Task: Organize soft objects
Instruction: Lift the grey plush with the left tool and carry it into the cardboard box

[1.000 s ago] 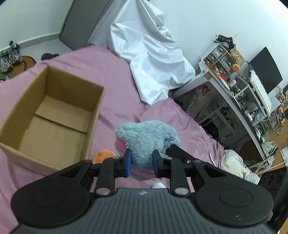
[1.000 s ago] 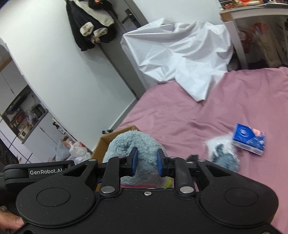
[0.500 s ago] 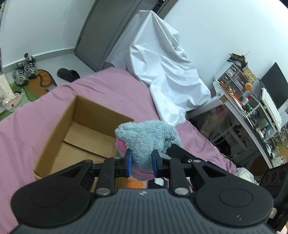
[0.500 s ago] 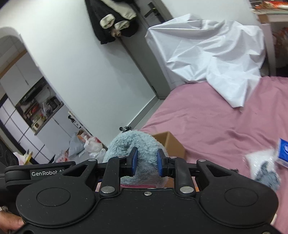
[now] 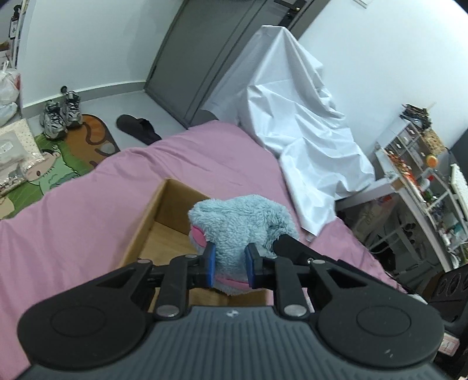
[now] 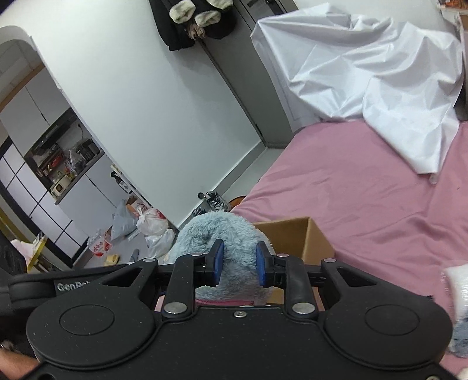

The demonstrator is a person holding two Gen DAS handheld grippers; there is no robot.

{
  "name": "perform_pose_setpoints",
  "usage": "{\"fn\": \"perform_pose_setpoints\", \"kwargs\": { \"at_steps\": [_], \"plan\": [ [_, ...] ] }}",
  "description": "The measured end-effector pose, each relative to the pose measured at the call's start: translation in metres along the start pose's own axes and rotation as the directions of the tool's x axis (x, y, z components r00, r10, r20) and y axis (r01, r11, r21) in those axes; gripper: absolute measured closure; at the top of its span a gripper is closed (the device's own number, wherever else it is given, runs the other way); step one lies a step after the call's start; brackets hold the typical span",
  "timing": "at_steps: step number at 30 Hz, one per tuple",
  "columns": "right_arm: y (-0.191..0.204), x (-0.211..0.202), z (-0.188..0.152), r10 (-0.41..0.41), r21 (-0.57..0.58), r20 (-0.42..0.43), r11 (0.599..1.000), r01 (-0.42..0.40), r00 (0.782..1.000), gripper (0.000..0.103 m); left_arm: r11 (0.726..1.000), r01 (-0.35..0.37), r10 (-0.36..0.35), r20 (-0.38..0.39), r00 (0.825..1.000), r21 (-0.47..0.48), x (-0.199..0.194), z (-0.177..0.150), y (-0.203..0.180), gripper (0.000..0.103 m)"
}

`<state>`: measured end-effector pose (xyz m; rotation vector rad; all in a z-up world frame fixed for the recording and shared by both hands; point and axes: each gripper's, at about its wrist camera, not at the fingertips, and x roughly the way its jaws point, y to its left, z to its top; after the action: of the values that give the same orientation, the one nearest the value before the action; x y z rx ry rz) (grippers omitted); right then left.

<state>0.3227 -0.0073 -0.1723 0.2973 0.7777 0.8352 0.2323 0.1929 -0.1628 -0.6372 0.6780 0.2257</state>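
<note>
Two fisheye views look along hand-held grippers over a bed (image 5: 73, 222) with a pink sheet. In the left wrist view, the left gripper (image 5: 230, 264) fills the lower frame; its blue-padded fingers (image 5: 210, 264) are nearly closed, pinching a fluffy blue-grey plush (image 5: 239, 222) with pink trim at centre frame. The plush hangs above an open cardboard box (image 5: 152, 216) that sits on the bed, just left of centre. A white sheet (image 5: 298, 122) drapes over something at upper centre, a grey door (image 5: 210, 49) stands behind it, sneakers (image 5: 61, 114) and a cartoon mat (image 5: 58, 166) lie on the floor at left, and cluttered shelves (image 5: 418, 175) fill the right edge. In the right wrist view, the right gripper (image 6: 239, 264) is likewise closed tight on the same plush (image 6: 216, 233), held at lower centre beside the box (image 6: 295, 236). The partial lettering "GenRob" (image 6: 73, 286) is readable on the black body at lower left. A dark coat (image 6: 193, 20) hangs at the top, and plastic bags (image 6: 155, 228) lie on the floor at centre left.
</note>
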Motion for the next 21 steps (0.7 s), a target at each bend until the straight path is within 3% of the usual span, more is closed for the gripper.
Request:
{"fn": "perform_pose_setpoints", "kwargs": {
  "at_steps": [6, 21],
  "plan": [
    [0.009, 0.034, -0.006, -0.046, -0.031, -0.052, 0.999, 0.044, 0.998, 0.078, 0.998, -0.040, 0.039, -0.027, 0.999, -0.040, 0.025, 0.006, 0.024, 0.085],
    [0.011, 0.060, -0.012, -0.100, -0.098, -0.098, 0.991, 0.091, 0.990, 0.075, 0.995, -0.070, 0.064, -0.091, 0.994, -0.070, 0.063, 0.011, 0.046, 0.085]
  ]
}}
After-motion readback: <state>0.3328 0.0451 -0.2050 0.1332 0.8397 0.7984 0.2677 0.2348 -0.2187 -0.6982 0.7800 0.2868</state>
